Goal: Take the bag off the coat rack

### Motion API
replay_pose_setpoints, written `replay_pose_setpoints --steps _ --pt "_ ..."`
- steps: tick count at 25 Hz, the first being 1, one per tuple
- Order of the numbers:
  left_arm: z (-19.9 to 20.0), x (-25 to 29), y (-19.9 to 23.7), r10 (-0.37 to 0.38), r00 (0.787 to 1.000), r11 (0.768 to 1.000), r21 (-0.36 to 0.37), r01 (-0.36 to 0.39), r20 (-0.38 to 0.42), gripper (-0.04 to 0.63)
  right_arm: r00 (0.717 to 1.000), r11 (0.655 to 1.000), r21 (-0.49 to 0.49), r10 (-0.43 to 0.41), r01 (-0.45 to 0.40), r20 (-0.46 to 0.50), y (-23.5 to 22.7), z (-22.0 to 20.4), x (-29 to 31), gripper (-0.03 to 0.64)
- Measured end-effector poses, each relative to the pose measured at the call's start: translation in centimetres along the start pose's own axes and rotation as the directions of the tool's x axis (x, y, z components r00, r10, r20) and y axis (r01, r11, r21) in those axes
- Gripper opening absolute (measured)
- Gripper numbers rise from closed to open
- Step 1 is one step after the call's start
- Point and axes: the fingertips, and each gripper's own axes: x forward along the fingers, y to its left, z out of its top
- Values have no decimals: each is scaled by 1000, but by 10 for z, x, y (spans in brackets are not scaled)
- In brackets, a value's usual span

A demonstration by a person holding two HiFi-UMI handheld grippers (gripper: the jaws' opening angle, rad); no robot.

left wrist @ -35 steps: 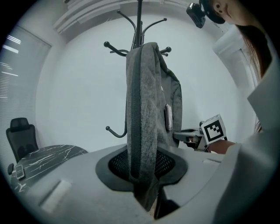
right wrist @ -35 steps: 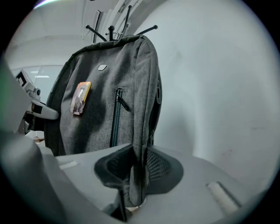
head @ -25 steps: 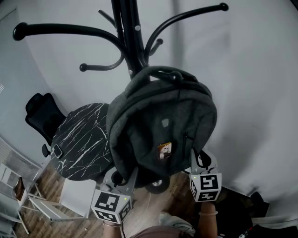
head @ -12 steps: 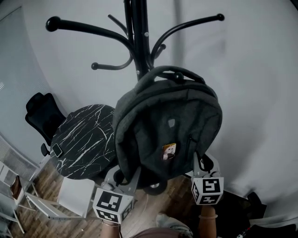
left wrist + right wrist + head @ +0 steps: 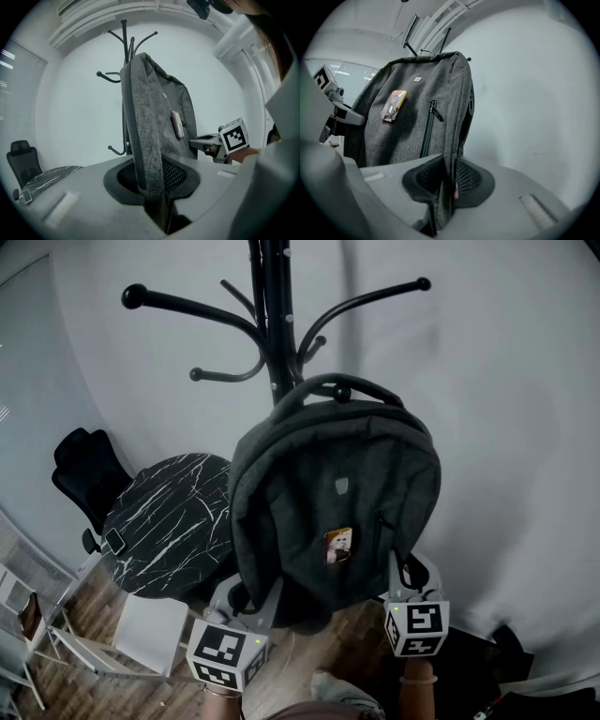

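Head view showed the bag (image 5: 333, 502) hanging from the coat rack (image 5: 272, 324), its top handle (image 5: 375, 388) over a hook (image 5: 343, 393). The left gripper (image 5: 251, 594) and right gripper (image 5: 394, 570) each had fingers clamped on a lower side edge, probably to lift the handle clear.

Dark grey fabric bag (image 5: 333, 498) is hung upright on the black coat rack (image 5: 272, 324), front panel turned outward, with a small tag (image 5: 337, 546) and a short zip (image 5: 382, 524) seen on it. Its top handle (image 5: 305, 393) is looped around a knobbed hook (image 5: 343, 393) on the lower tier of the pole.
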Motion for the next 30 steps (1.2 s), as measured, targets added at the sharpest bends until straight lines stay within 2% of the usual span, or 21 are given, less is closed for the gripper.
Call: replay_pose_setpoints --steps 4,12,30 --pt "0 -7 -4 3 1000 1000 -2 -3 -7 91 1000 1000 1 3 -3 5 2 0 -8 57" --pt "10 -31 -14 8 999 1000 17 -9 47 91 999 1000 7 -9 9 35 7 8 -36 55" --pt "13 -93 -35 15 995 1000 13 -16 95 91 998 1000 -24 -18 20 67 27 27 -106 55"
